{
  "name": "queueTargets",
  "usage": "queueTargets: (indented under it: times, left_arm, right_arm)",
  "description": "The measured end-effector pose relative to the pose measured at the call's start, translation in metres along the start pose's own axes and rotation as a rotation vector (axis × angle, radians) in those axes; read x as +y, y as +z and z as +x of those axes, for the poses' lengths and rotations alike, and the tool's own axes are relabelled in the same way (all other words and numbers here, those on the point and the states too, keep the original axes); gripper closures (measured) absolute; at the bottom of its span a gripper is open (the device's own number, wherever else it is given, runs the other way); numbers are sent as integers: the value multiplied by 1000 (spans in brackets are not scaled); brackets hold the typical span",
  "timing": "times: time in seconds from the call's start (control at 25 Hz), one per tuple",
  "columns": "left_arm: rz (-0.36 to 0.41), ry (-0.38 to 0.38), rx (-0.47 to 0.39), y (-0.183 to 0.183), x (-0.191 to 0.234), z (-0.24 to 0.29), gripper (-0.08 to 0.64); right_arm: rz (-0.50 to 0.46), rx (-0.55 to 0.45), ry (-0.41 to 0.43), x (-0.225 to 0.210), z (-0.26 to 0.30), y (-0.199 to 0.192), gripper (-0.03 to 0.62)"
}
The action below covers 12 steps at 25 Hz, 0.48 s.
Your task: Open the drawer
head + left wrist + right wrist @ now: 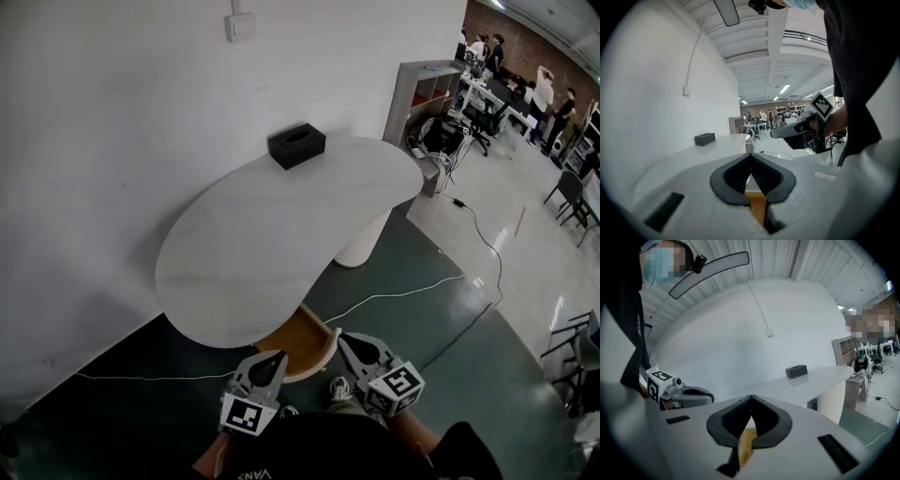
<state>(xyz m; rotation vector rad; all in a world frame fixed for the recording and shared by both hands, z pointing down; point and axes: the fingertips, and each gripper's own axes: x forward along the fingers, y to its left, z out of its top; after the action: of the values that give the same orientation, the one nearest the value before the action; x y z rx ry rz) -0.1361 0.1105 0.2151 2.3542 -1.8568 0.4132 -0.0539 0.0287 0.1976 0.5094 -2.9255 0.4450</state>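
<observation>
A white, rounded table [272, 244] stands against the wall. Under its near edge a curved wooden part [305, 339] sticks out; I cannot tell whether it is the drawer's front. My left gripper [275, 358] and right gripper [345, 339] hover side by side just before that wood, both pointing at the table. In the left gripper view the left gripper [750, 157] has its dark pads pressed together with nothing between them. The right gripper [751, 399] is shut the same way and holds nothing. Wood [746, 444] shows below its jaws.
A black tissue box [296, 144] sits at the table's far edge by the wall. A white ribbed pedestal [364, 239] carries the table. A white cable [394, 295] runs over the dark floor. Shelves, desks and people are far off at the right.
</observation>
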Motion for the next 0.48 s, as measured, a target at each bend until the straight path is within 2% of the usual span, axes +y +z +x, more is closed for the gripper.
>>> queueTargets:
  times: [0.32,0.48]
  left_arm:
    - [-8,4,-11,5,4,-1,541]
    - [-17,12,1,3,5,-2,541]
  right_arm:
    - [-26,23,28,0,7,-3,591]
    - [-20,23,14,-4,8,-1,591]
